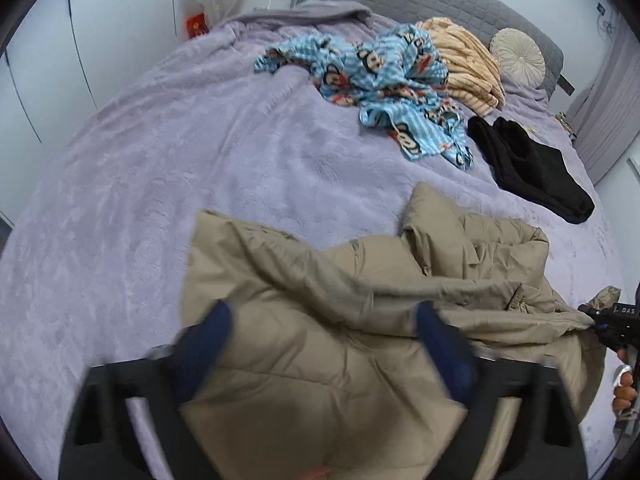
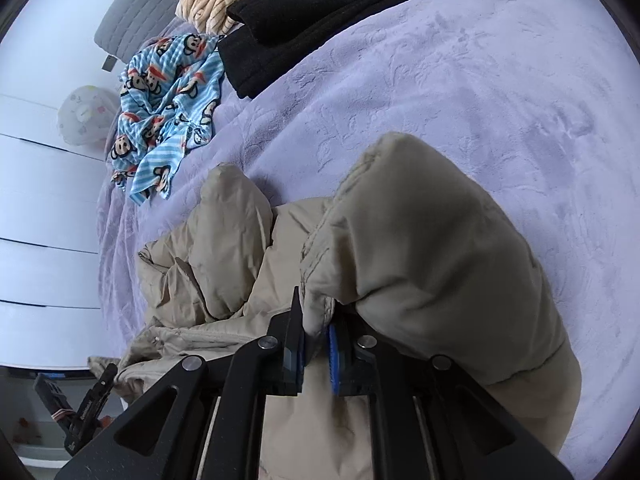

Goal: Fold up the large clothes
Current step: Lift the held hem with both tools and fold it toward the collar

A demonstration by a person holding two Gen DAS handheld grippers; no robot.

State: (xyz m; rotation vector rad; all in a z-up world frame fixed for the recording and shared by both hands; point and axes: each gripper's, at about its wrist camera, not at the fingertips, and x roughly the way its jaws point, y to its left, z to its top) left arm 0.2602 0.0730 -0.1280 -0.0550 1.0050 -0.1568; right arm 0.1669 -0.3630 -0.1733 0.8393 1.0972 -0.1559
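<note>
jacket (image 1: 320, 340) lies rumpled on the bed (image 1: 160, 160), long axis running across between my hands. left gripper (image 1: 322, 334) spread wide over its near panel, holding nothing; right gripper (image 2: 316, 344) pinched on an edge at the far right end.

Beige quilted jacket (image 1: 320, 360), blue monkey-print garment (image 1: 384, 80), black garment (image 1: 532, 168), lilac blanket (image 1: 160, 160).

Beige puffer jacket (image 1: 320, 344), crumpled, on bed

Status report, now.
Left tool open over jacket. Right tool shut on jacket edge. Other clothes lie farther up bed, apart.
</note>
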